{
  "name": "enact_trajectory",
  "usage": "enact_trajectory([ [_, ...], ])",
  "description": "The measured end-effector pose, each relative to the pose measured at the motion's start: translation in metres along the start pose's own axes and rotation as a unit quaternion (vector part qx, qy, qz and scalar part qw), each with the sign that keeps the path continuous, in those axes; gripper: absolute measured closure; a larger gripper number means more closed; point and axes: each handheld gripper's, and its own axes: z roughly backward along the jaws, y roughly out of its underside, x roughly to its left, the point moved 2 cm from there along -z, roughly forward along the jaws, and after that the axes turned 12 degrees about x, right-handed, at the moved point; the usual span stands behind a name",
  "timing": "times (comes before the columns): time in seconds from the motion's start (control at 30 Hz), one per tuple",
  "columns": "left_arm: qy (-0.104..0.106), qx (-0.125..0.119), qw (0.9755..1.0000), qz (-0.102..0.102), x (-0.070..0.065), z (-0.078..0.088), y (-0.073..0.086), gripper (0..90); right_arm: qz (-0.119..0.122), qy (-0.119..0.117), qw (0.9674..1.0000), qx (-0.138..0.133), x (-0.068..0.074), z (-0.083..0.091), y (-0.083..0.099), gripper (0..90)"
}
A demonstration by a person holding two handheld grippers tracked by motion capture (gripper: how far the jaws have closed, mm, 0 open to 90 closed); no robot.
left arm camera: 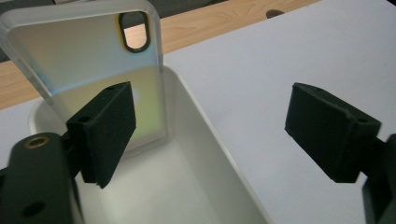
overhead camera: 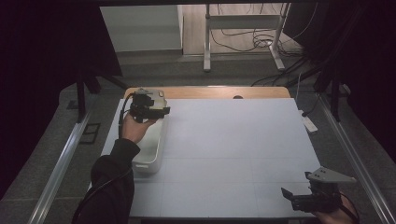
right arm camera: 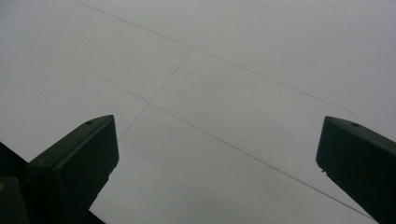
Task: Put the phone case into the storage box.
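A clear, iridescent phone case [left arm camera: 93, 60] with an oval camera hole stands on end, tilted, inside a white oblong bin [left arm camera: 212, 140] at the table's left side. My left gripper [left arm camera: 210, 116] is open over the bin's far end. One pad [left arm camera: 105, 133] sits just in front of the case, while the other hangs wide apart over the white table. In the high view the left gripper [overhead camera: 148, 106] hovers above the bin [overhead camera: 156, 156], with the case [overhead camera: 156, 93] behind it. My right gripper [overhead camera: 299, 196] is open over bare table at the near right, nothing between its jaws [right arm camera: 217, 144].
A white sheet [overhead camera: 233, 149] covers the table, with a wooden strip [overhead camera: 210, 92] along its far edge. Beyond it are a metal stand [overhead camera: 243, 23] and floor cables. Dark curtains hang on both sides, and a white power strip [overhead camera: 308, 123] lies off the right edge.
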Motion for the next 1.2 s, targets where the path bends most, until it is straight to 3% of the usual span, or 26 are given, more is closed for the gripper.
enact_trajectory([
  [0.33, 0.018, -0.004, 0.9998, -0.007, -0.005, 0.008, 0.006, 8.3, -0.003, -0.002, 1.0000, 0.001, 0.000, 0.000, 0.000, 0.0],
  [0.87, 0.010, -0.015, 0.9986, -0.050, -0.022, 0.021, 0.018, 2.3, -0.019, 0.018, 0.9995, 0.015, -0.001, -0.003, -0.001, 0.0],
  [1.2, 0.013, -0.021, 0.9978, -0.062, -0.031, 0.028, 0.030, 1.1, -0.031, 0.021, 0.9987, 0.034, -0.003, -0.006, -0.002, 0.0],
])
